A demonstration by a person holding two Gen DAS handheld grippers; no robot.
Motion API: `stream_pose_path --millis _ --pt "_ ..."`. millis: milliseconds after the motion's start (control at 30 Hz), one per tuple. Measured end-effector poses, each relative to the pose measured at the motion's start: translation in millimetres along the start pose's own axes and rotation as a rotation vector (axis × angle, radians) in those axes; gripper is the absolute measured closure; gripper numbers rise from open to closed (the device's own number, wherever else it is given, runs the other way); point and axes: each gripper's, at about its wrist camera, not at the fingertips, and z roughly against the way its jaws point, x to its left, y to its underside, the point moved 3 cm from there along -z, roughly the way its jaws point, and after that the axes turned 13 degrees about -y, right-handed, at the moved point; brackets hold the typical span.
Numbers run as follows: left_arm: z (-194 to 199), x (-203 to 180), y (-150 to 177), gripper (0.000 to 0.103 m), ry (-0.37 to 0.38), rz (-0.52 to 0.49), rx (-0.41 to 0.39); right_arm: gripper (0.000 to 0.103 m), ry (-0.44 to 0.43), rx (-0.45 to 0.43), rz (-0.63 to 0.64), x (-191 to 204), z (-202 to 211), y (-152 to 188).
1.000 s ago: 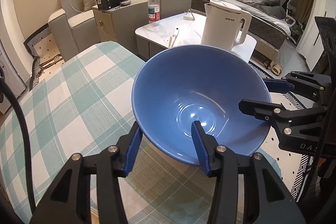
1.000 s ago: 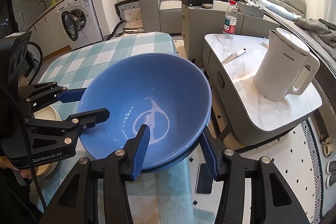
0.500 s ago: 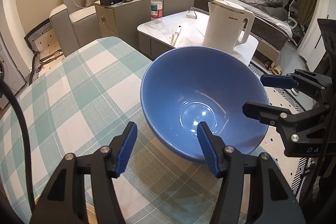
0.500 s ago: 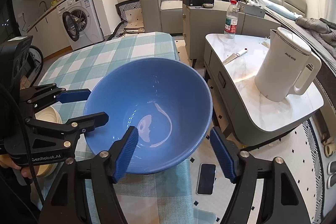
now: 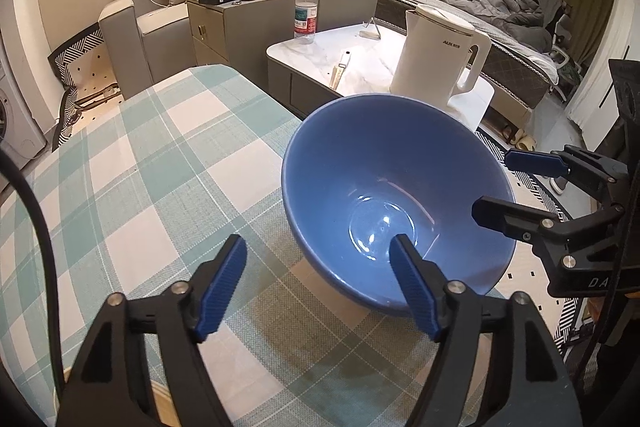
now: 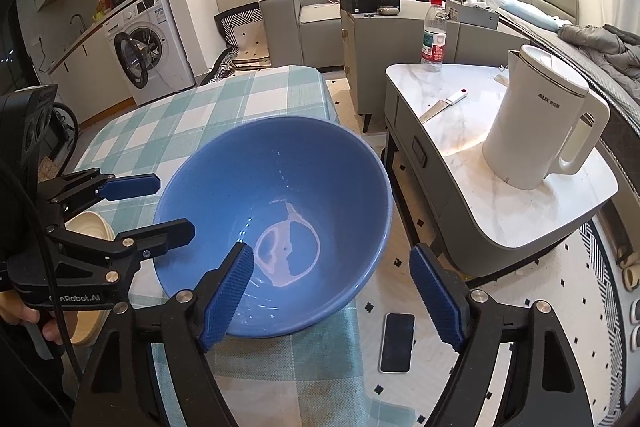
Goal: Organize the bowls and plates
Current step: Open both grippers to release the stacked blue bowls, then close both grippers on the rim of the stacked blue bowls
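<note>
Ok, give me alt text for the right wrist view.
A blue bowl sits on a checked tablecloth, both tongs opening, each straddling its rim: right tongs, left tongs. A white kettle stands on a marble side table.

Left gripper [image 5: 318,277] angled down, jaws opening, nothing pressed. Right gripper [image 6: 332,285] angled down, jaws opening likewise. Hand [image 6: 24,319] grips left handle, apparently bare.

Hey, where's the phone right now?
In the right wrist view, the phone lies on the floor, just right of the checked tablecloth's hanging edge, below the blue bowl.
</note>
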Motion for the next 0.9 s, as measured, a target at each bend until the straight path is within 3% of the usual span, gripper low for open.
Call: stream_pose_path --millis 233,300,367,500,567,900 --pt "-2.7 2.1 -0.9 0.026 0.009 0.015 0.009 0.013 -0.019 -0.011 -0.013 -3.0 0.1 0.3" --pt "-3.3 1.9 -0.7 0.022 0.015 0.017 0.012 0.005 -0.022 -0.021 -0.012 -3.7 1.1 0.0" --pt "-3.4 1.2 -0.9 0.013 0.017 0.015 0.009 0.005 -0.027 -0.028 -0.017 -5.3 1.7 -0.1" --pt "-3.8 0.6 -1.0 0.011 0.028 0.017 0.011 0.004 -0.018 -0.028 -0.021 -7.9 0.4 -0.4" --pt "-4.3 0.2 -1.2 0.004 0.028 0.02 0.011 0.004 -0.021 -0.032 -0.028 -9.5 0.0 0.0" --pt "-9.5 2.9 -1.4 0.0 0.046 0.049 0.021 0.004 -0.028 -0.03 -0.053 -16.5 -5.4 0.4"
